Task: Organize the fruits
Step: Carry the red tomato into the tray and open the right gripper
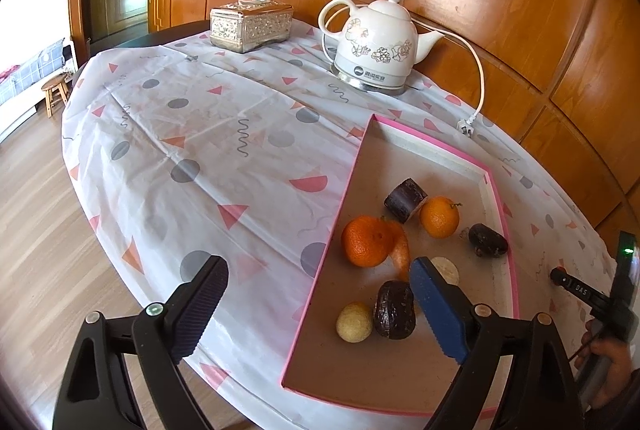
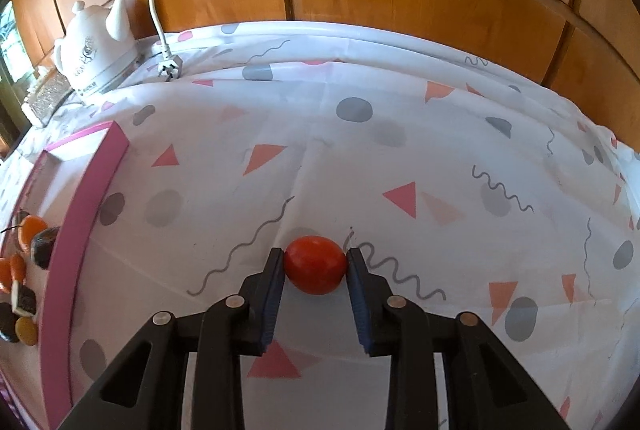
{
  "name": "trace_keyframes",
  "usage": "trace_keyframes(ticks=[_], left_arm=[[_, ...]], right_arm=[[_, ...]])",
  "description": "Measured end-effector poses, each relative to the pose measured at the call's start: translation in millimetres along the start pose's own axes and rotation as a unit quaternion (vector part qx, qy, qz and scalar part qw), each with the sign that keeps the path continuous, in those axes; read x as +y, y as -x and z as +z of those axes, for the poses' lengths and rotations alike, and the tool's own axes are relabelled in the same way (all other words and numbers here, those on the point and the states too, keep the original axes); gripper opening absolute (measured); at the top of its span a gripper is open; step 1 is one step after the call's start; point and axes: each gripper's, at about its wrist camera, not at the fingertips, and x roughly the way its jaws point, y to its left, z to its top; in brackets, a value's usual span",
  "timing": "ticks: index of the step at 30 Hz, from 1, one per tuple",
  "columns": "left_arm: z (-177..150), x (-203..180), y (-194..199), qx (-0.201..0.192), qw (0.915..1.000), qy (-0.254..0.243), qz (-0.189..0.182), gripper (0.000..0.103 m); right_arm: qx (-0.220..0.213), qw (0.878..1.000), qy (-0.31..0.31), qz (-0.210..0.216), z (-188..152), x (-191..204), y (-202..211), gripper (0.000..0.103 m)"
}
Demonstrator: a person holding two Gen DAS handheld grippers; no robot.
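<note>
Red tomato sitting on tablecloth, well apart from tray; right gripper clamping it, apparently for transfer. Left gripper hanging released, straddling tray edge, gripping nothing.

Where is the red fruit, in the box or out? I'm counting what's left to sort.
Out. The red fruit sits on the tablecloth, right of the pink box, between the right gripper's pads.
</note>
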Motion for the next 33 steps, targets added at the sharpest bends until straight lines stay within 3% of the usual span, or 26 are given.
trace_keyframes(ticks=[11, 24, 29, 33], left_arm=[[-1.6, -6.0, 9.3, -0.007, 0.9999, -0.012, -0.007, 0.093], [-1.2, -1.8, 17.7, -0.012, 0.9998, -0.006, -0.011, 0.097], [2.3, 2.0, 22.6, -0.022, 0.9997, -0.005, -0.008, 0.101], [5.6, 1.4, 27.9, -0.034, 0.9993, -0.012, -0.010, 0.103]], right_arm=[[-0.022, 0.995, 0.027, 0.094, -14.4, 43.0, 36.5, 0.031], [-0.039, 0.970, 0.126, 0.205, -32.9, 137.8, 85.7, 0.031], [-0.030, 0.964, 0.155, 0.215, -39.7, 168.2, 85.8, 0.031], [-0.020, 0.967, 0.161, 0.194, -41.4, 181.1, 74.3, 0.032]])
